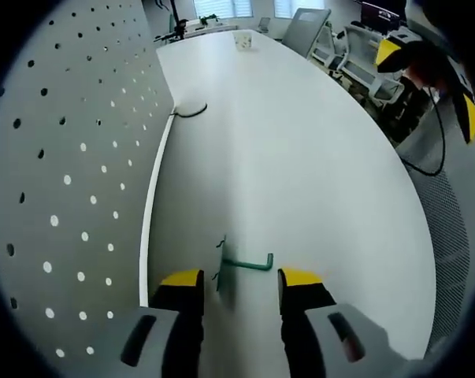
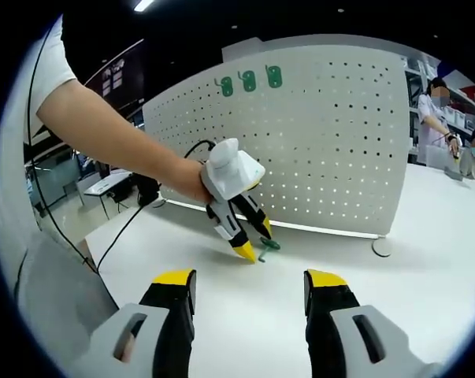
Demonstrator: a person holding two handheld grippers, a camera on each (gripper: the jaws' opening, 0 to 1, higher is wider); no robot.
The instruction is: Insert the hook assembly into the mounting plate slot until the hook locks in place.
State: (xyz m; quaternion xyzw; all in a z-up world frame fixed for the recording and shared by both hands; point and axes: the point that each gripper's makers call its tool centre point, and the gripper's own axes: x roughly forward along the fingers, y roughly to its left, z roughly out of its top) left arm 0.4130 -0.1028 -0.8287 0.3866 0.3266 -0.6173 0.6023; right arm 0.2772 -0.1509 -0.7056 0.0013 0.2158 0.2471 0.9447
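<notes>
We see the small green metal hook [image 1: 248, 264] lying flat on the white table [image 1: 300, 157], just in front of the white perforated pegboard panel [image 1: 72, 157], near the panel's bottom edge. In the left gripper view the left gripper [image 1: 241, 282] sits low over the table with its yellow-tipped black fingers [image 1: 182, 278] spread apart, one on each side of the hook; the hook lies between and just past the tips, and we can't tell if either tip touches it. Nothing is clamped.

In the right gripper view the same left gripper [image 2: 254, 246] shows from outside, held by a person's hand [image 2: 191, 183], tips angled down to the table right at the hook [image 2: 269, 244], close in front of the pegboard panel [image 2: 324, 142]. The right gripper [image 2: 250, 287] has its own fingers [image 2: 174, 283] wide apart and empty, hovering over the table [image 2: 245, 331] well back from the panel.

Three green pieces [image 2: 250, 81] hang high on the panel near its top edge. A white round foot [image 2: 382, 246] stands at the panel's lower corner. A black cable [image 1: 191, 110] runs along the table by the panel's base. Grey office chairs [image 1: 308, 31] stand along the far side of the table from the panel. Two people [image 2: 436, 110] stand beyond the panel's far edge.
</notes>
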